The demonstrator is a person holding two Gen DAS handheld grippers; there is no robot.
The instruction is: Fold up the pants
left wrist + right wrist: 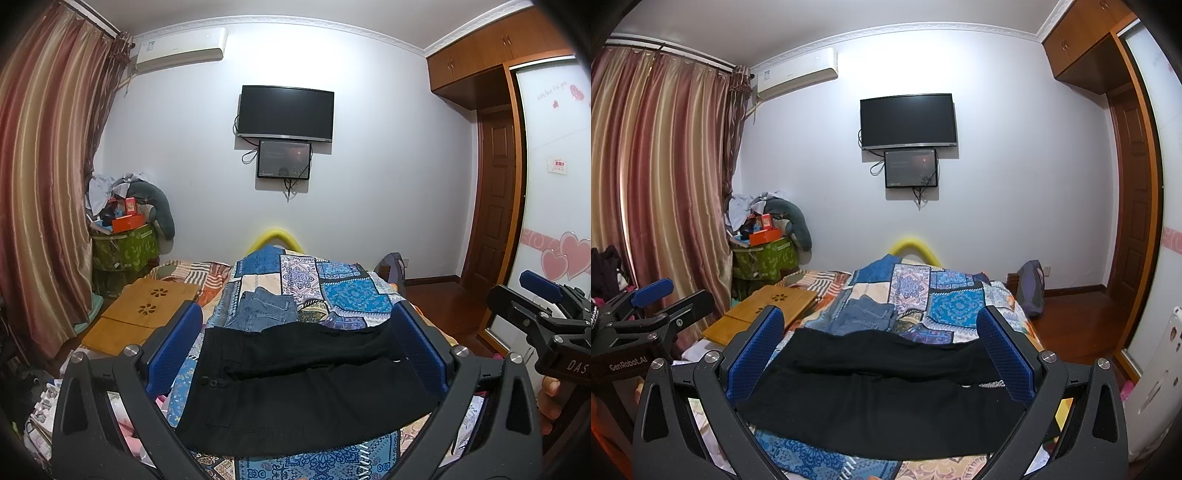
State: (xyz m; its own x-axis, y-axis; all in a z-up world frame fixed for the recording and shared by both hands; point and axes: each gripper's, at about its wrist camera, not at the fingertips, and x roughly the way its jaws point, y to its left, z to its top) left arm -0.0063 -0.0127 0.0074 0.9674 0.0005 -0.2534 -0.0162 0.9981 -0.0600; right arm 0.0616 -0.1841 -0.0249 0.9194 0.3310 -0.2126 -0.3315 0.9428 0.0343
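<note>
Overall, we found the black pants [306, 384] lying folded across the near end of the patchwork bedspread [332, 291], with folded blue jeans [266, 308] just beyond them. We noted the left gripper [299, 343] with its blue fingers [173, 350] spread wide and holding nothing. The right gripper [882, 350] was likewise wide open and empty above the pants.

**Bed layout, both wrist views**

Pants [295, 384] lie across quilt [343, 291] at 6 o'clock. Jeans [264, 308] behind them, toward 11. Wooden tray [147, 310] on the bed at 9. Cluttered bin [123, 247] at 10, against curtain [40, 184]. TV [285, 112] on wall at 12, small screen [283, 158] directly under it.
</note>
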